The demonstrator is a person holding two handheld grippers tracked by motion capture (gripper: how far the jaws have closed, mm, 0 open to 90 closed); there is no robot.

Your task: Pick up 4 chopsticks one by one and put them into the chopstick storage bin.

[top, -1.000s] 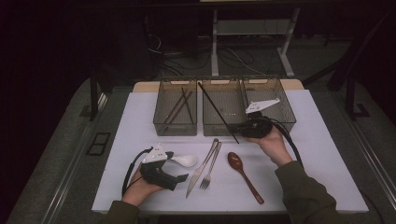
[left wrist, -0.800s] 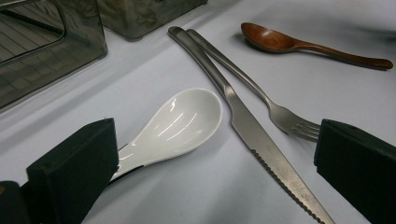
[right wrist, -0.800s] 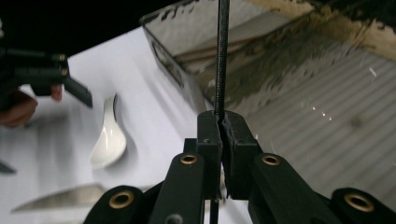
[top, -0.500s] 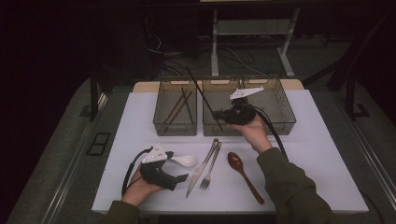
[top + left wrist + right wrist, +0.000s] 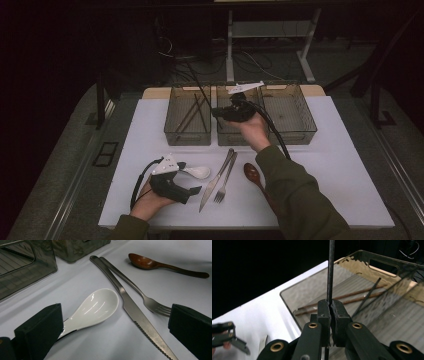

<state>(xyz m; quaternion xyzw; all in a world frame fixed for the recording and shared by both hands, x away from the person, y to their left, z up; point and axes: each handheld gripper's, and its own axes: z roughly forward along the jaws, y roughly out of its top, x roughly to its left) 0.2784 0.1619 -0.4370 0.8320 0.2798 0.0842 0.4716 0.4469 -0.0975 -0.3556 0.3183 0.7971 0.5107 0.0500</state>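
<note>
R gripper (image 5: 216, 113), gripping chopstick (image 5: 330, 270), prob. moved left.

The tabletop (image 5: 340, 165) is white and rectangular. Three translucent grey bins stand side by side along its far edge: left bin (image 5: 187, 131), middle bin (image 5: 231, 136), right bin (image 5: 290, 120). Nearer the front lie a white ceramic spoon (image 5: 197, 172), a knife (image 5: 216, 181) and a fork (image 5: 226, 179) just beside each other, handles crossing, and a brown wooden spoon (image 5: 254, 175) to their right.
</note>
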